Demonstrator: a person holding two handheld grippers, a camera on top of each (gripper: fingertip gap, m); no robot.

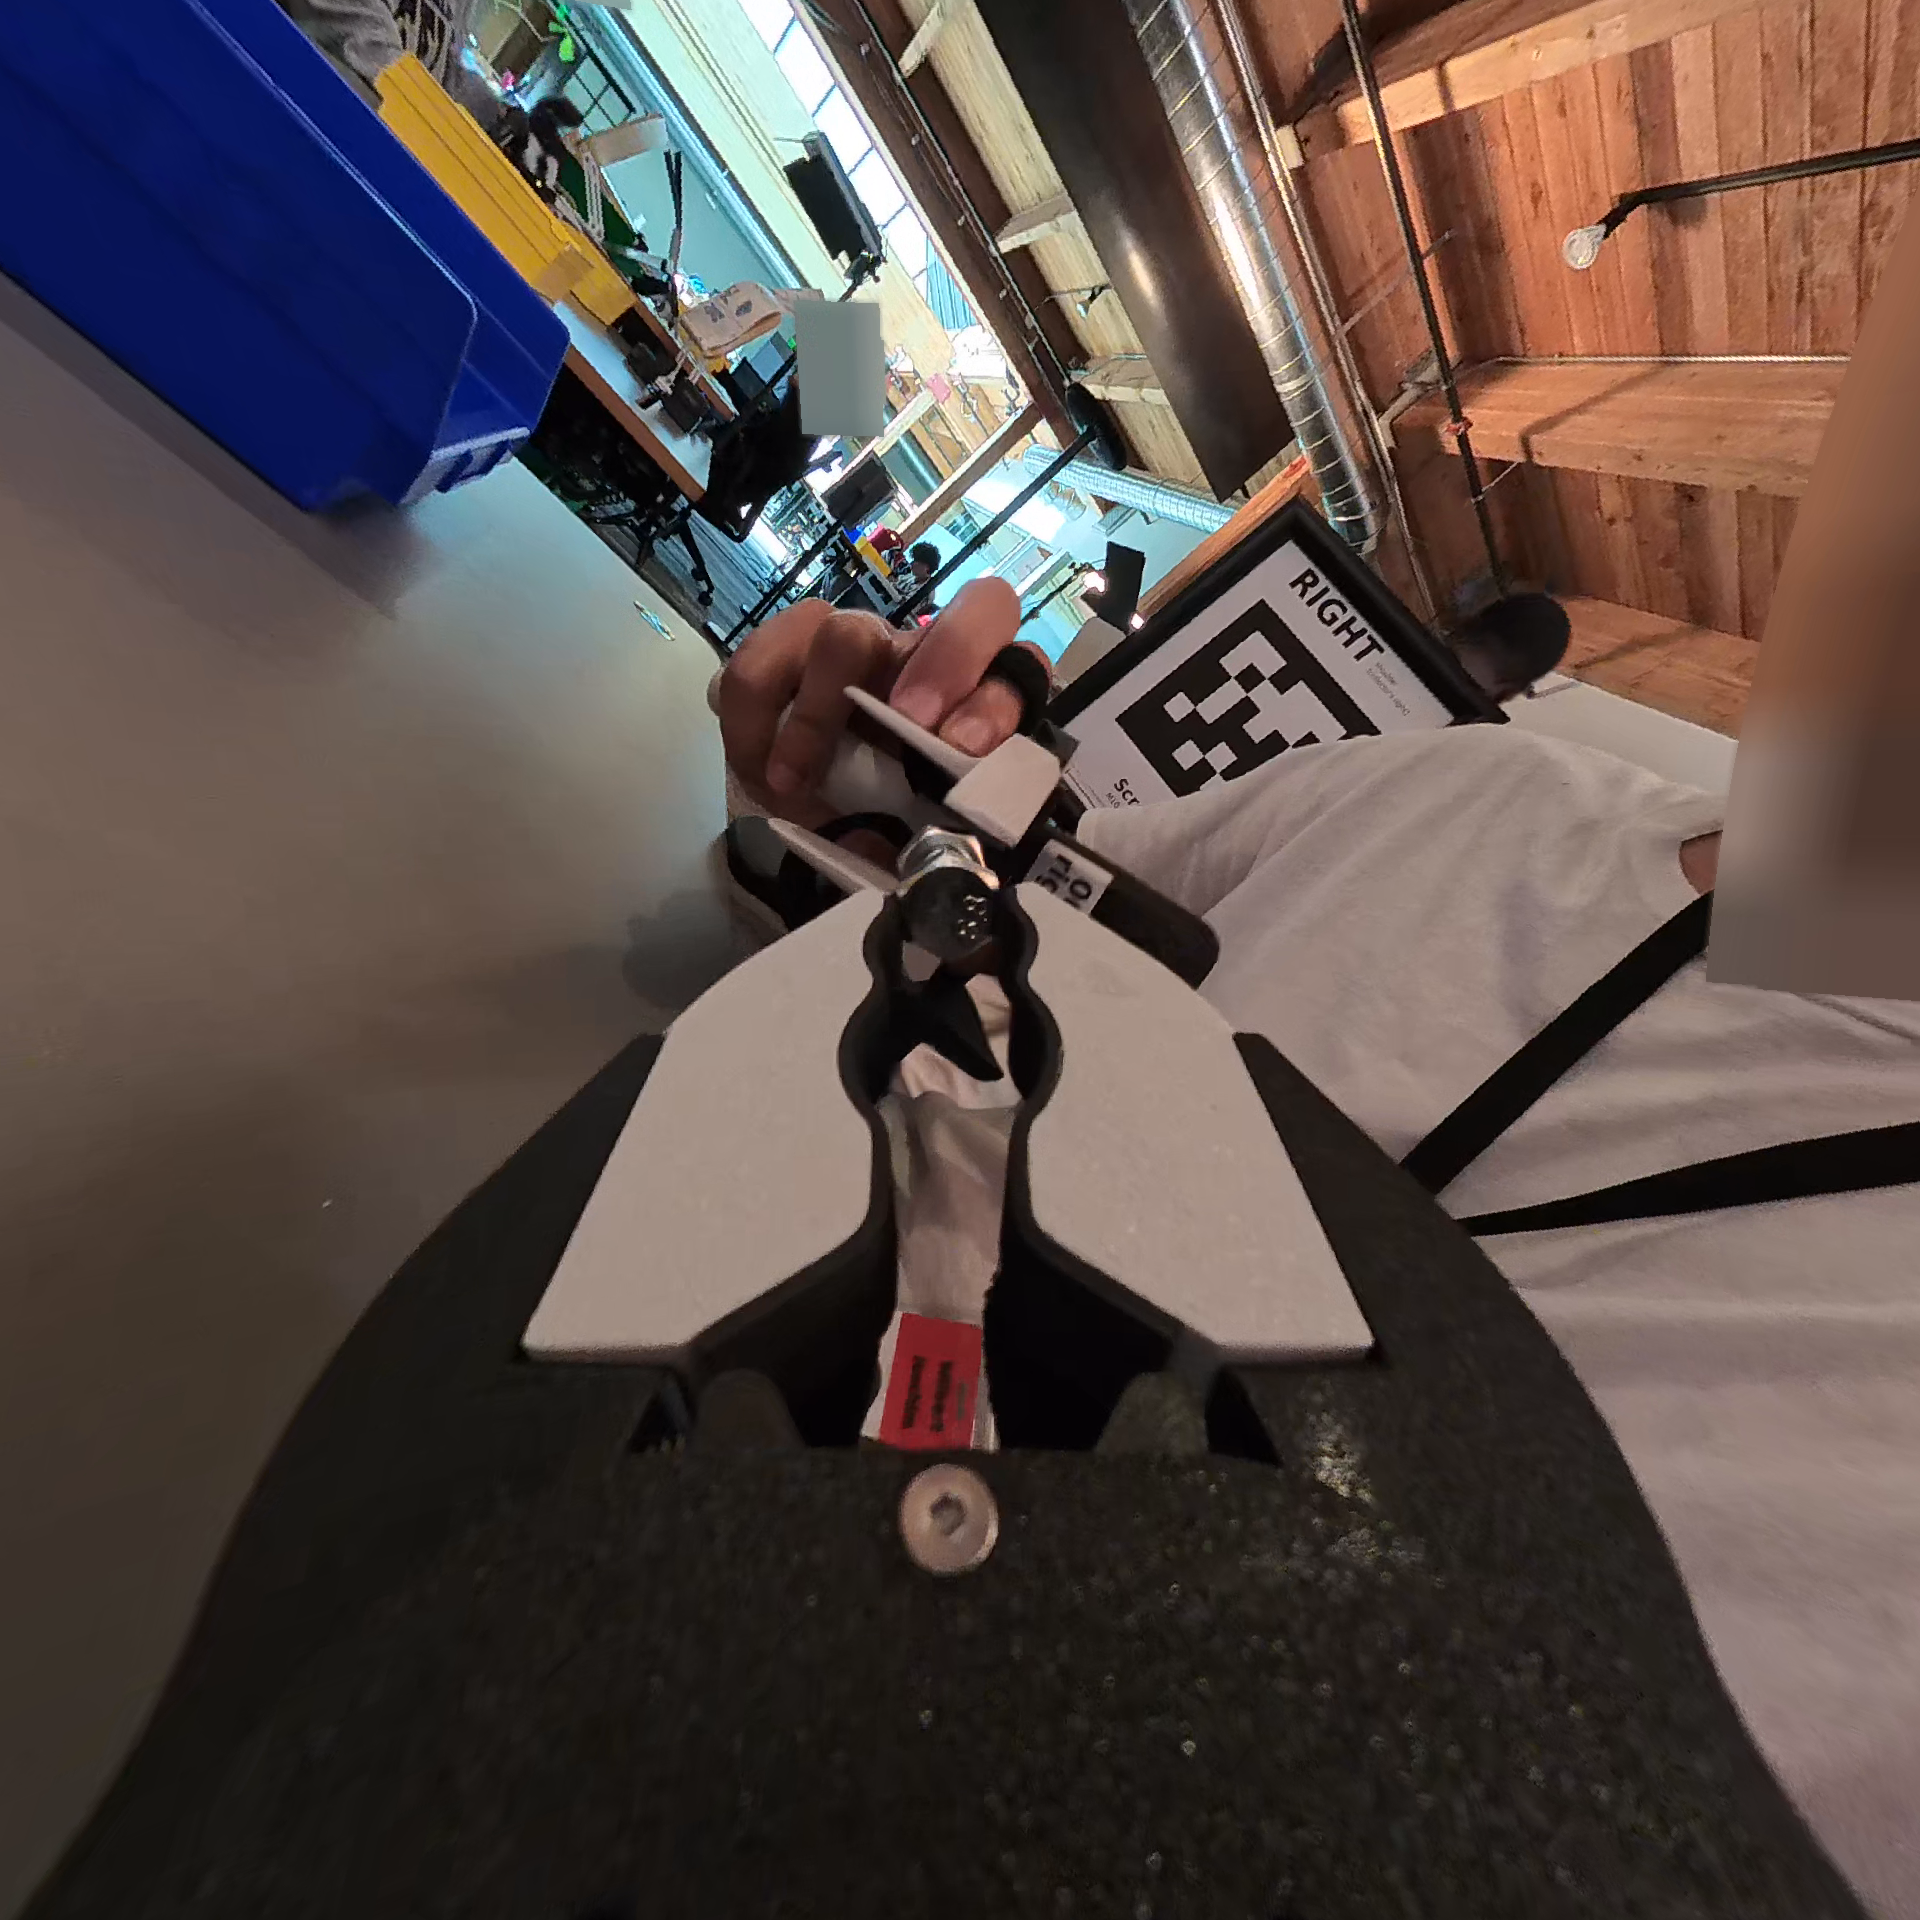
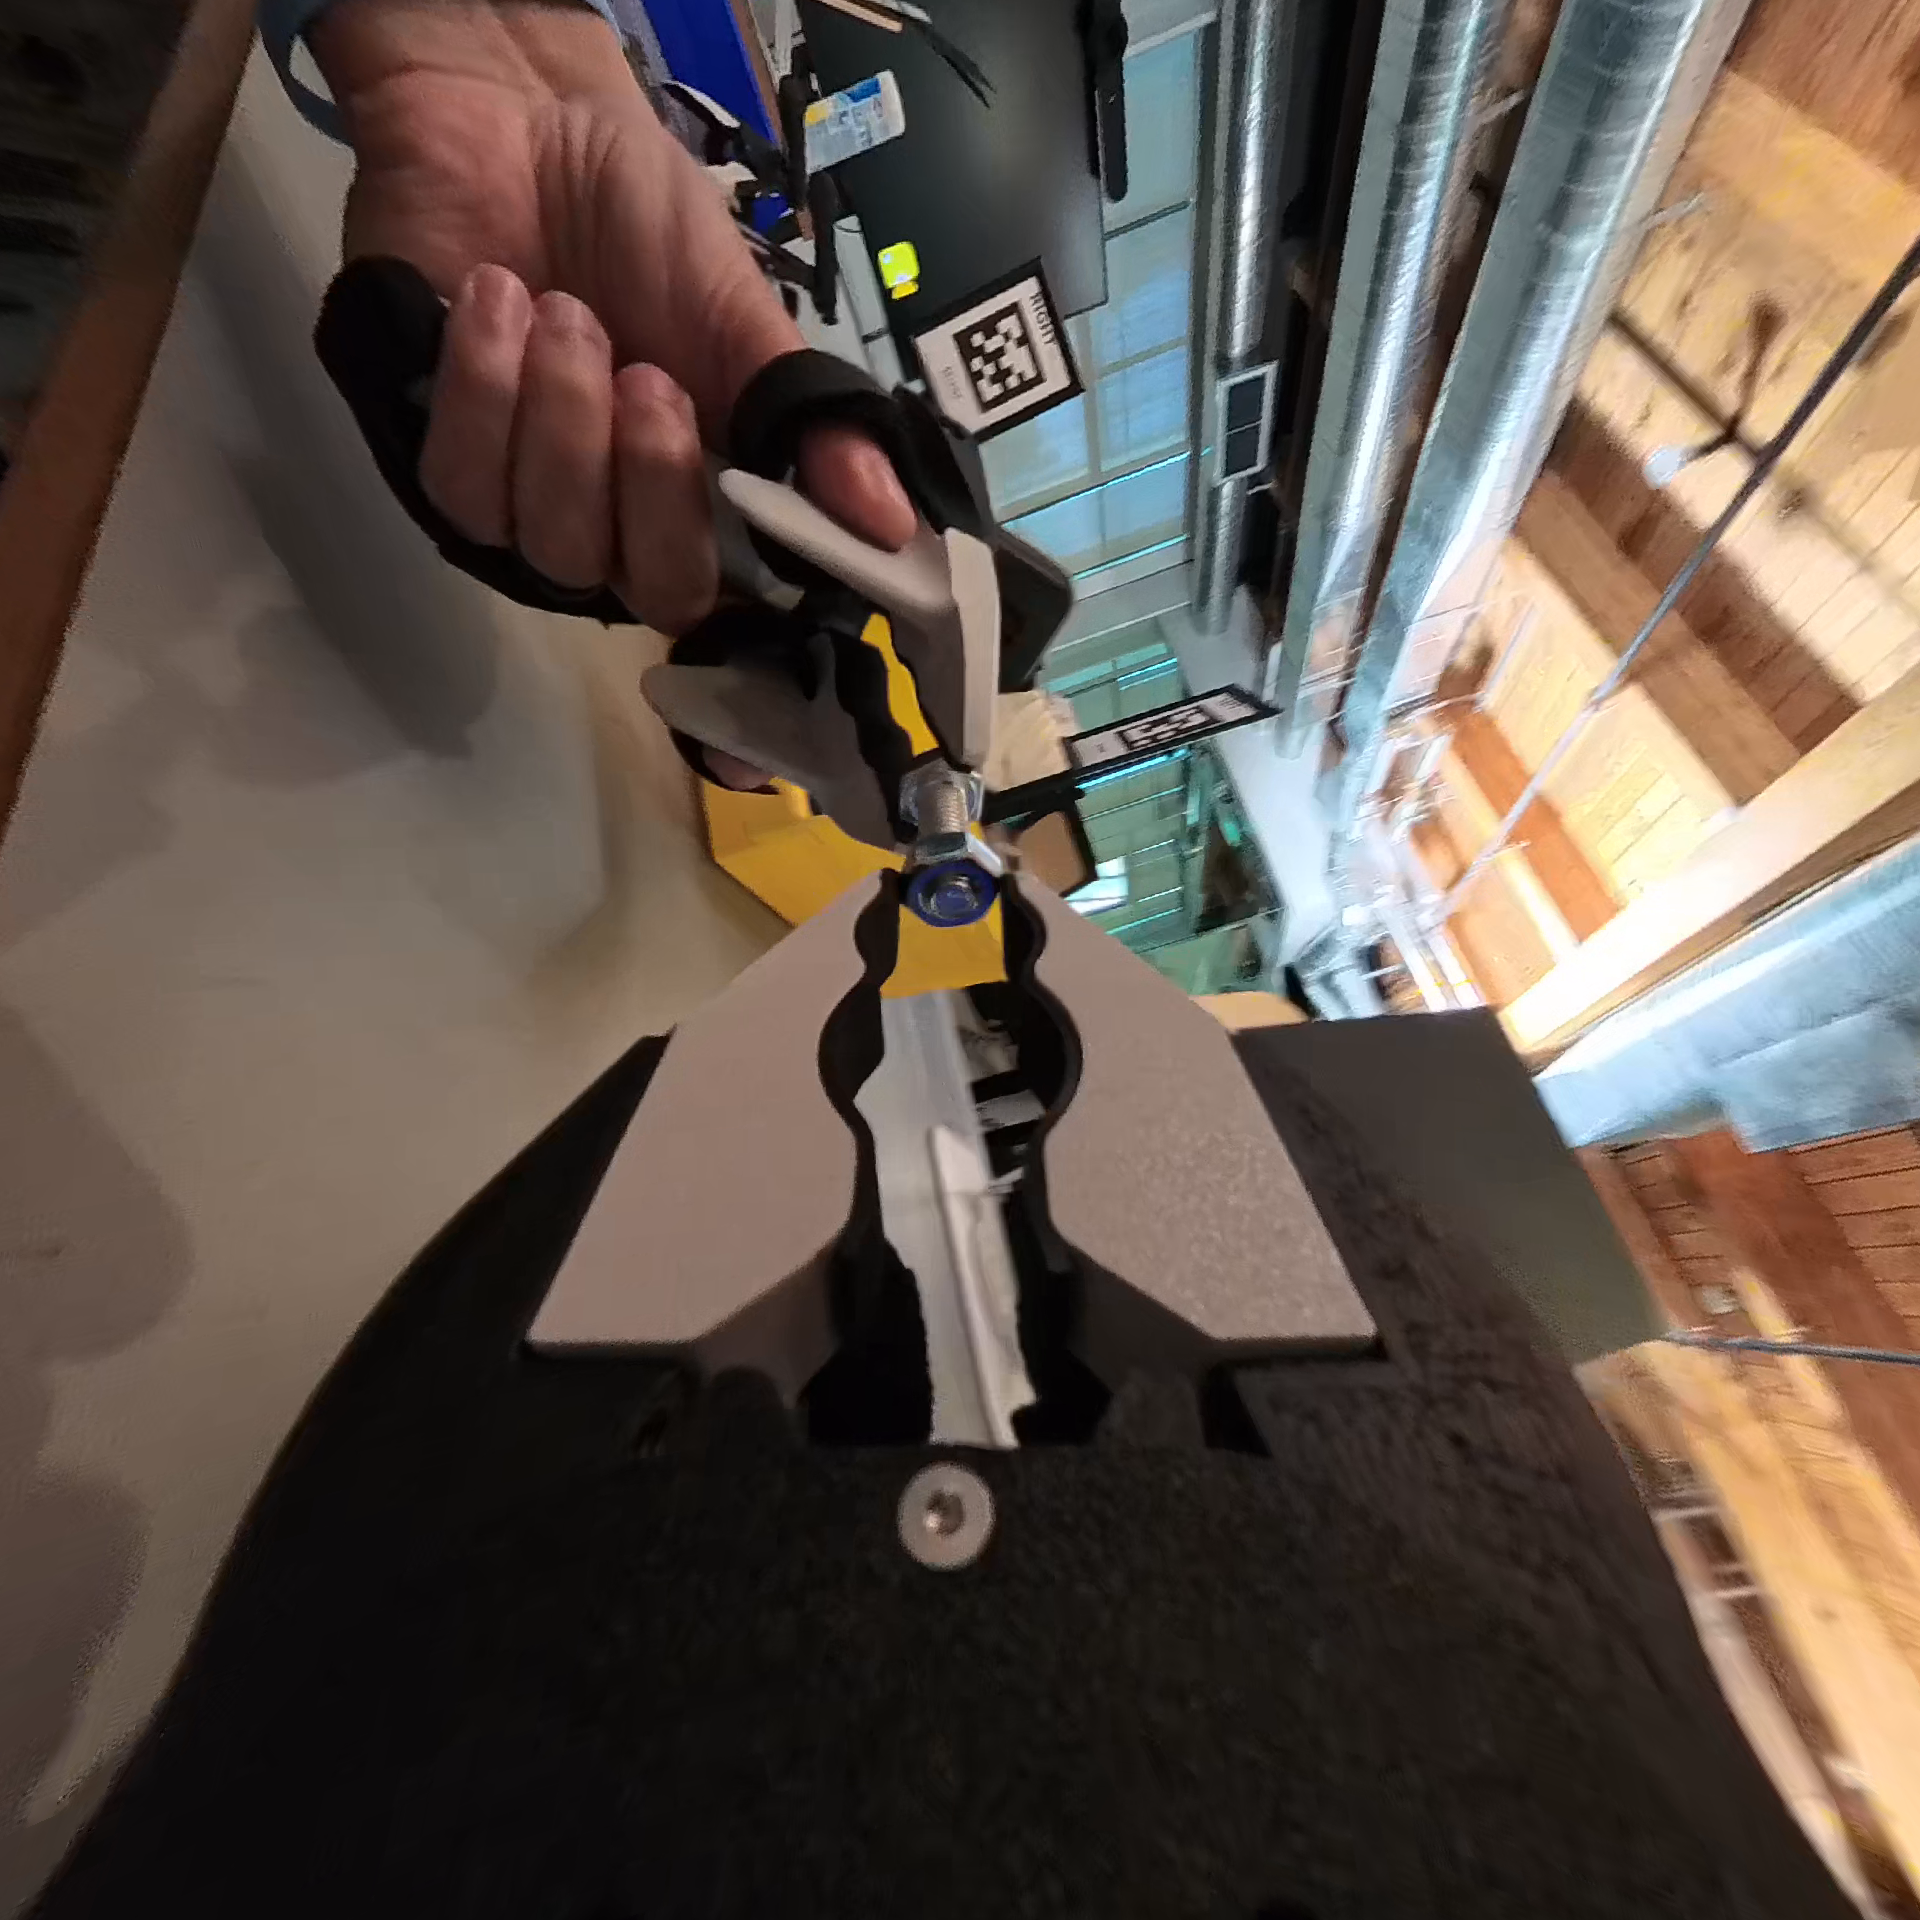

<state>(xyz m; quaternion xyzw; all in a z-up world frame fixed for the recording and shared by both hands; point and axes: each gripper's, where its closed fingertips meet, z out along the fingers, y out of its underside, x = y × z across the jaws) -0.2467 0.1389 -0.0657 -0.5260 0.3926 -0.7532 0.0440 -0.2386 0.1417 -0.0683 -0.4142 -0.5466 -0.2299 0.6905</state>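
My left gripper (image 1: 951, 916) is shut on the hex head of a steel bolt (image 1: 954, 925), held up in the air above the table. A steel nut (image 1: 940, 857) sits on the bolt's shank just past the head. My right gripper (image 1: 920, 831), held by a hand (image 1: 831, 686), meets the bolt from the far side. In the right wrist view my right gripper (image 2: 948, 896) is shut on a blue-ringed nut (image 2: 945, 899) at the end of the threaded shank (image 2: 940, 816). The left gripper (image 2: 935, 784) and its hand (image 2: 561, 416) face it.
A blue bin (image 1: 260, 260) and a yellow bin (image 1: 488, 177) stand on the grey table (image 1: 260, 831) at the upper left. A framed black-and-white marker card (image 1: 1278, 675) stands behind the hands. A person's white shirt (image 1: 1507, 987) fills the right. A yellow bin (image 2: 810, 852) lies below the grippers.
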